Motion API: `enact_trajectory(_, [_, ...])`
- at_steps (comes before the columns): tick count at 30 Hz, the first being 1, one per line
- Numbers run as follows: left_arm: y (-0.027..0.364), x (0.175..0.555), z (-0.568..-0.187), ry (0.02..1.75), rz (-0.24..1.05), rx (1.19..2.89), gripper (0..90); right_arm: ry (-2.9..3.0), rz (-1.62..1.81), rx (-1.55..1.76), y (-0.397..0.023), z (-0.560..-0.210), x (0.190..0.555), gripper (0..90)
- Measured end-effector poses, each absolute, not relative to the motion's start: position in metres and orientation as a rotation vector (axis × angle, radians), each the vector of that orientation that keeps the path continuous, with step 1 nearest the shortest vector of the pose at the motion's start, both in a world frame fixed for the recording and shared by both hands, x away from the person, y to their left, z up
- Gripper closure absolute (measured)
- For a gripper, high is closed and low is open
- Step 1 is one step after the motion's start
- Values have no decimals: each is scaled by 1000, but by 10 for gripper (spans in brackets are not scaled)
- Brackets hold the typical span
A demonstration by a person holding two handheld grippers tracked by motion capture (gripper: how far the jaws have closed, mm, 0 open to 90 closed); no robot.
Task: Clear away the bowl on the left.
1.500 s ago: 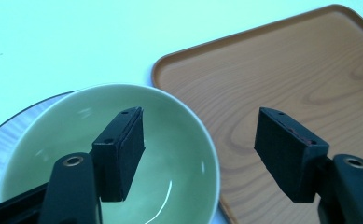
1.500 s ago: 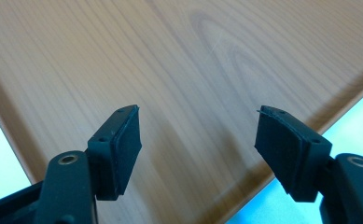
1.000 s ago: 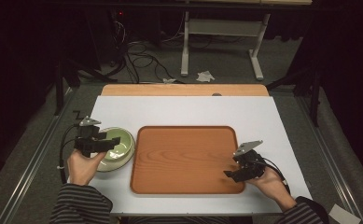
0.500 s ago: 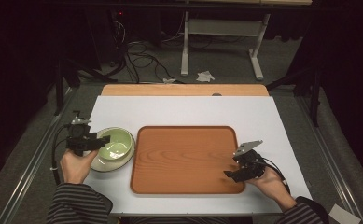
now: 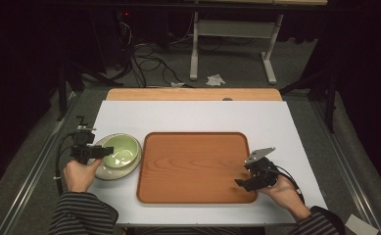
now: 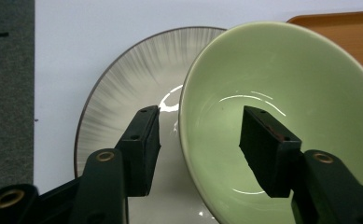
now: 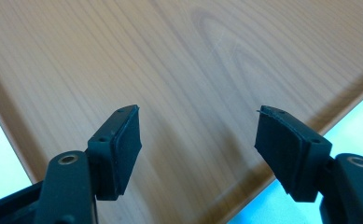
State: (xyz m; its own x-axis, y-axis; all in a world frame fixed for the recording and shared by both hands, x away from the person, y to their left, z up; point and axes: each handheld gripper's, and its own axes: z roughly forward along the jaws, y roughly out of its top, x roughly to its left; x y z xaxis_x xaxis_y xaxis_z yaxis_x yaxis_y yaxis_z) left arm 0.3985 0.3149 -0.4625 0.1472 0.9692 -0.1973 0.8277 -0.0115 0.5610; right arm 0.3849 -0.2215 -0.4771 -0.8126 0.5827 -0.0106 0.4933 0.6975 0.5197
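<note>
A pale green bowl [image 5: 121, 152] rests tilted on a grey ribbed plate [image 5: 110, 172] at the table's left, just left of a wooden tray [image 5: 193, 161]. My left gripper [image 5: 108, 152] reaches in from the left and straddles the bowl's near rim. In the left gripper view, one jaw stands over the plate [image 6: 132, 79] outside the bowl [image 6: 300, 93] and the other inside it. The jaws of the left gripper [image 6: 198, 135] have just been closing, with gaps still showing at the rim. My right gripper [image 5: 241, 182] hangs open over the tray's front right corner [image 7: 170, 56], nothing between its jaws [image 7: 198, 135].
The white table top [image 5: 188, 115] has a wooden strip along its far edge. Beyond it, on the dark floor, stand a desk frame [image 5: 232, 44] and loose cables. Sleeved forearms come in from the bottom corners.
My left gripper has drawn back to the left from over the bowl to its left rim, and its jaws have narrowed. The bowl, plate and right gripper have stayed put.
</note>
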Motion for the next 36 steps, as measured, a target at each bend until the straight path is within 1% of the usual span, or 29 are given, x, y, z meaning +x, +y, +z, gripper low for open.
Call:
enact_trajectory(6, [311,402,-468,1710,312,1924,546,2731,760,872,-222,-477,385,327])
enact_trajectory(17, [303,409,-478,1729,280,1997,578,2737,756,871,-222,-478,385,327])
enact_trajectory(21, [303,410,-480,1733,273,2003,589,2738,753,866,-221,-478,385,327])
enact_trajectory(23, [305,409,-482,1737,248,1982,600,2738,758,862,-221,-478,385,327])
enact_trajectory(30, [310,410,-483,1776,212,1936,675,2740,750,865,-221,-478,385,327])
enact_trajectory(36, [314,411,-484,1809,202,1911,787,2739,753,865,-221,-478,385,326])
